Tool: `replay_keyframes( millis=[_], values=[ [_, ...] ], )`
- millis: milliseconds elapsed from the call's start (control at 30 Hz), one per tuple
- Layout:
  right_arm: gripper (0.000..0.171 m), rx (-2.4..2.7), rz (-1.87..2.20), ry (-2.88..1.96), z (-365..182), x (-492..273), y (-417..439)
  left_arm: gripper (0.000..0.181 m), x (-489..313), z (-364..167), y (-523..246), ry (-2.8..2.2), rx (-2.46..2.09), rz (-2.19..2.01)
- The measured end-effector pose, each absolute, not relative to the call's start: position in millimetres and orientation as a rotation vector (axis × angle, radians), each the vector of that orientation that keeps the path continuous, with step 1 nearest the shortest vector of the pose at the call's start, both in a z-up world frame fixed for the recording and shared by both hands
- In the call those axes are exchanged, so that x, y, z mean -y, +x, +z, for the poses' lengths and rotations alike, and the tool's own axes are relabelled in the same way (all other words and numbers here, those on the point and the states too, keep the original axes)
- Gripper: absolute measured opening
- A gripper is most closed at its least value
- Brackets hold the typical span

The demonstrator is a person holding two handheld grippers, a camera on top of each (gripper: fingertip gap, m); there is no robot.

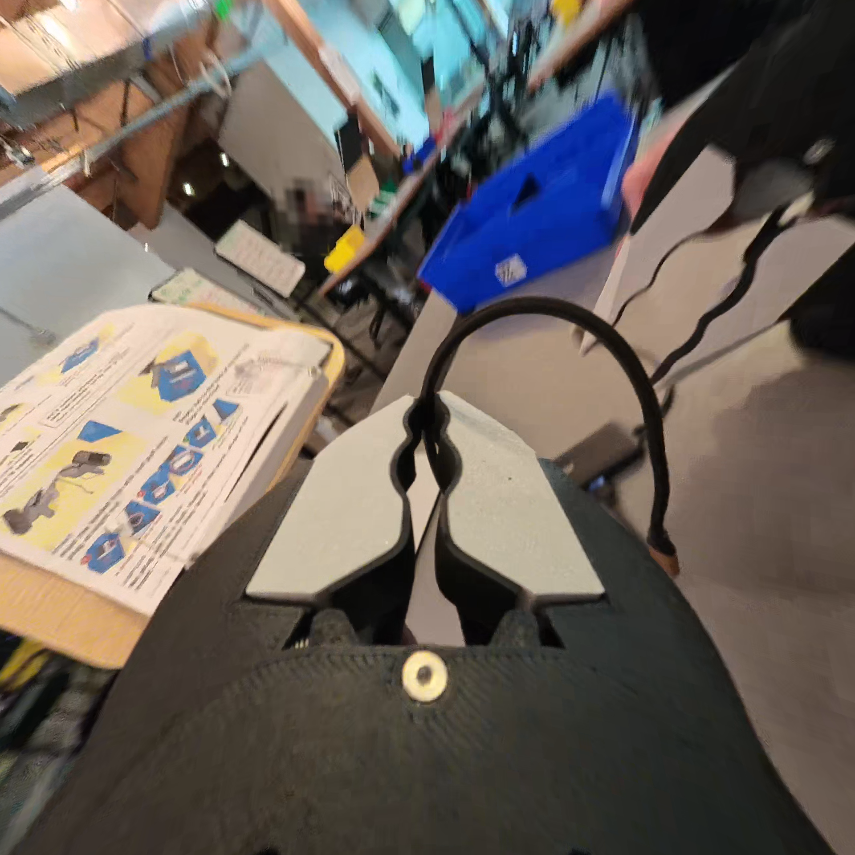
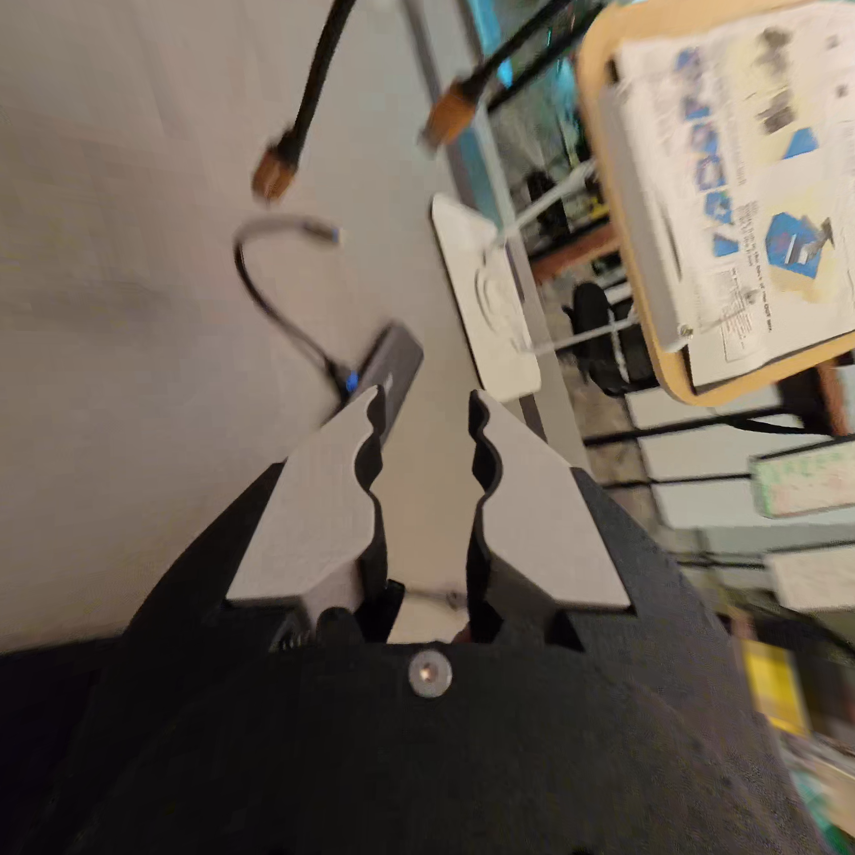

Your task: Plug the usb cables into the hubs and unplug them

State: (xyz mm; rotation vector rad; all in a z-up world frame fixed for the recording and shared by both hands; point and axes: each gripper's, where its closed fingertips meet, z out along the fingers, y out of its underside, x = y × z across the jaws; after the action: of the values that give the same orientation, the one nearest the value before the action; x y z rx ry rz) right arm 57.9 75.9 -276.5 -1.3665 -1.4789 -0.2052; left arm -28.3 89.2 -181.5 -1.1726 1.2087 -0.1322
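Your left tool (image 1: 428,418) was closed on a black cable (image 1: 546,307), pinched at the tips. The cable arched up and over toward 3 o'clock, its copper-coloured plug (image 1: 664,553) hanging free above the grey worktop (image 1: 763,509). A dark hub (image 1: 597,455) lay on the worktop just beyond, at about 2 o'clock from the tips.

Your right tool (image 2: 425,402) stood open and held nothing. The hub (image 2: 393,365), blue light showing, lay just past the left finger (image 2: 324,486) at 11 o'clock, its short lead (image 2: 268,277) curling toward 12. Two copper-ended plugs (image 2: 275,169) (image 2: 451,113) hung farther off at 12 o'clock, blurred. A white hub (image 2: 481,296) sat at 1 o'clock near the worktop edge.
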Motion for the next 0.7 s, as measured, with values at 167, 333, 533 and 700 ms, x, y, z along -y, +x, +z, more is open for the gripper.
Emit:
replay_keyframes(
  millis=[167,333,533,700],
  values=[
    [0.026,1.248,0.522,-1.341,-193,-60,17,0.003,-62,-130,-21,-1.079,-1.113,-0.521],
    [0.037,1.34,0.839,-1.284,-181,-53,-19,0.003,-44,-102,-12,-1.002,-1.124,-0.689],
    [0.006,1.32,0.97,-1.235,-175,-54,-32,0.003,-34,-92,-6,-0.961,-1.154,-0.757],
    [0.004,1.3,0.636,-1.204,-176,-75,-19,0.013,-47,-108,-18,-1.076,-1.195,-0.697]
  ],
)
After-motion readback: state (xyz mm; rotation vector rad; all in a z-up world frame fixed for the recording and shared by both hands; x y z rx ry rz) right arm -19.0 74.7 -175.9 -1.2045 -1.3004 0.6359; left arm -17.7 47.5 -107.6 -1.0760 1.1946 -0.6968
